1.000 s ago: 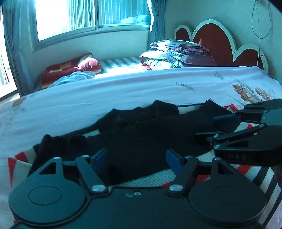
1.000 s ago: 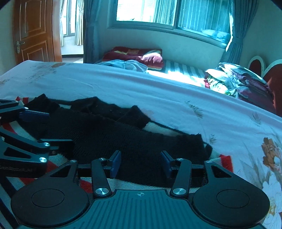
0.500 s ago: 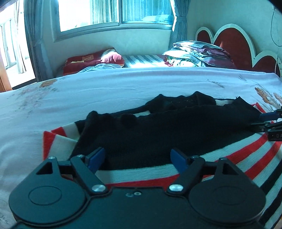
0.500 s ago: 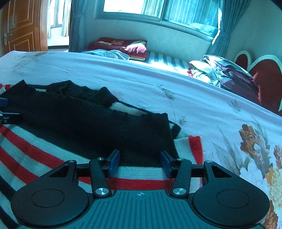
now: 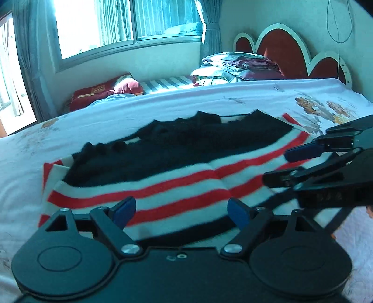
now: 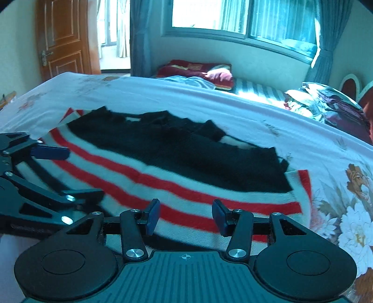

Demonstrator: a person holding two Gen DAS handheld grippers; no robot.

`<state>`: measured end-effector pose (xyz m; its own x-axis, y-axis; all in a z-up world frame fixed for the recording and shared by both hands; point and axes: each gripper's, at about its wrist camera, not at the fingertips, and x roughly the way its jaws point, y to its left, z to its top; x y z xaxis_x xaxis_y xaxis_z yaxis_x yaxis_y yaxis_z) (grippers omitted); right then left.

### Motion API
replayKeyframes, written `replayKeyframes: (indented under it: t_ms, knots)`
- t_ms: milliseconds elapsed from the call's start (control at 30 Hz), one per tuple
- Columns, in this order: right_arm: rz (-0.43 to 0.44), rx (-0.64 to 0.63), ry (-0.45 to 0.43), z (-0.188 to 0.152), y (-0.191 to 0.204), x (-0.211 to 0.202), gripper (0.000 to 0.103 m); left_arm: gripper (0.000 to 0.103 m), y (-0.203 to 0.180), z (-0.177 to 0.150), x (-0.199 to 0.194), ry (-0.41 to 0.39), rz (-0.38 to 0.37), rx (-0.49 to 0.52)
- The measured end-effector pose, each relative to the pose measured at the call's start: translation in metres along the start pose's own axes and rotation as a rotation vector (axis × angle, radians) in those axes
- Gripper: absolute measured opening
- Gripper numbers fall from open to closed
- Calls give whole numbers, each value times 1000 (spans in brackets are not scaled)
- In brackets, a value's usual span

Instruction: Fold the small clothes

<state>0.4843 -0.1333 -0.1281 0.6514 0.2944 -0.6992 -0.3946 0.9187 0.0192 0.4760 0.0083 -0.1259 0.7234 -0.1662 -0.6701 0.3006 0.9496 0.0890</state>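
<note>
Sweater: a striped knit sweater [image 5: 163, 184], red, white and black, lies flat on the bed [image 5: 163, 109], with a black part folded across its far half.
Left jaws: the left gripper [image 5: 179, 211] has its jaws apart, nothing between them; the near striped edge lies just ahead of and below the blue pads.
Right jaws: the right gripper [image 6: 185, 216] likewise stands with jaws apart and empty, over the near striped band of the sweater [image 6: 186, 186].
Key relation: the garment lies straight ahead of both pairs of jaws, its long axis running side to side across both views; each gripper sits near one end of the near edge, the left toward the left end, the right toward the right end, so neither is clearly nearer.
Likely step: judging by the layout, the near hem is the next thing to pinch and carry away toward the black part.
Spacing: in each view the other gripper shows close alongside, so the two could knock together.
Surroundings: folded bedding [image 5: 242, 67] by the red headboard [image 5: 279, 51], a red pillow [image 6: 205, 72] under the window [image 6: 233, 14], a wooden door [image 6: 63, 39], all well apart from the sweater.
Obstruction: nothing lies between jaws and cloth.
</note>
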Motion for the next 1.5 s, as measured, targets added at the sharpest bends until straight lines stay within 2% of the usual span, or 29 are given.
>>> replayKeyframes:
  t_ms: [33, 200, 500, 633, 833, 1100, 1167, 1233, 1300, 1400, 1500]
  knots:
    - [-4, -8, 17, -4, 7, 2, 46, 81, -4, -4, 1, 10, 11, 1]
    - [-19, -3, 52, -14, 10, 3, 47, 87, 1, -16, 1, 28, 14, -38]
    - [-54, -21, 71, -21, 11, -3, 47, 88, 6, -26, -9, 42, 48, -33]
    - [-88, 29, 77, -26, -9, -12, 47, 89, 19, -31, -15, 58, 78, -37]
    - [-134, 120, 90, -54, -52, -36, 47, 89, 50, -44, -30, 65, 136, -74]
    - [-153, 179, 75, -74, -67, -53, 47, 89, 76, -58, -43, 71, 165, -120]
    - [-178, 177, 81, -71, -60, -51, 47, 89, 79, -61, -45, 70, 163, -137]
    - [-199, 165, 69, -63, -50, -55, 47, 83, 72, -56, -50, 68, 184, -148]
    - [-164, 189, 22, -57, -38, -63, 47, 82, 60, -51, -57, 36, 164, -153]
    - [-86, 196, 14, -52, -10, -56, 47, 84, 33, -44, -57, 5, 114, -155]
    - [-25, 179, 29, -47, 23, -40, 47, 84, 8, -41, -44, 33, 96, -150]
